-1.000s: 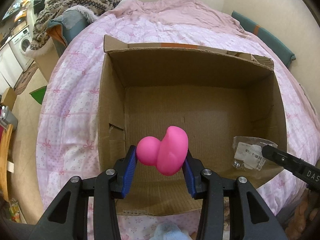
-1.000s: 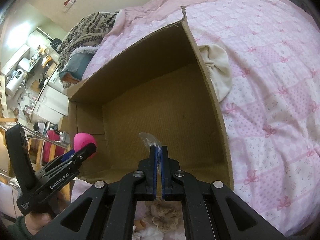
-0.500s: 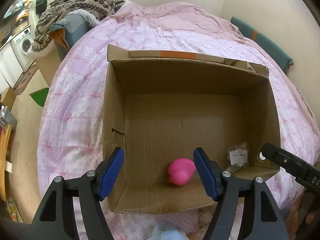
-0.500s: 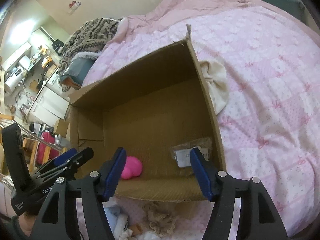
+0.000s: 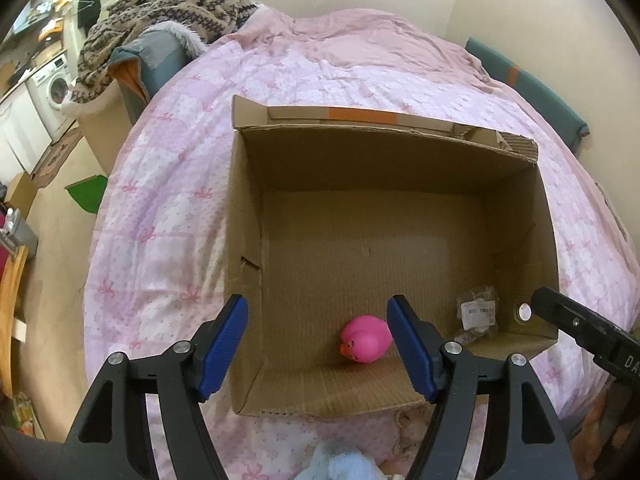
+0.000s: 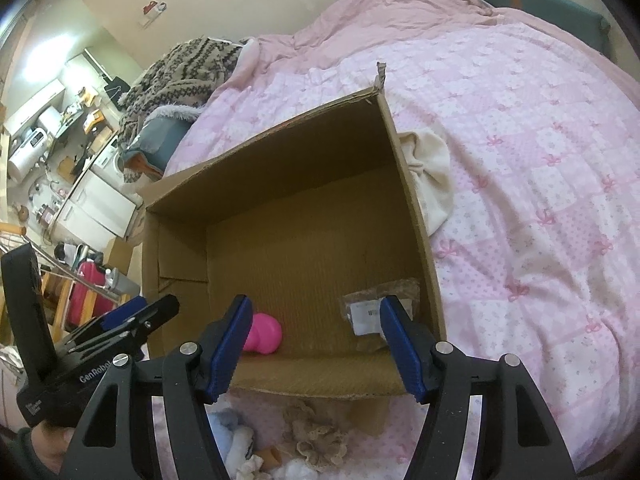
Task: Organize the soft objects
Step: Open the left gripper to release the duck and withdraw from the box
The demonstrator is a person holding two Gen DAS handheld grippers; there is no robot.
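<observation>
An open cardboard box [image 5: 248, 216] [image 6: 416, 208] sits on a pink quilted bed. A pink rubber duck [image 5: 366, 339] [image 6: 264, 334] lies on the box floor by the near wall. A clear plastic packet with a white label [image 5: 478, 314] [image 6: 370, 314] lies in the near right corner. My left gripper [image 5: 320, 344] hangs open above the near edge of the box, nothing between its blue pads. My right gripper [image 6: 316, 344] is open too, over the same edge, and empty. The left gripper also shows at the lower left of the right wrist view.
A cream cloth [image 6: 430, 172] lies against the box's right outer wall. Light blue and beige soft items [image 6: 312, 436] lie on the bed in front of the box. A patterned blanket [image 5: 168, 4] is piled at the far left of the bed. A teal cushion [image 5: 532, 92] lines the wall.
Both grippers opened. The duck dropped from the left gripper onto the box floor, and the packet fell from the right gripper into the near right corner.
</observation>
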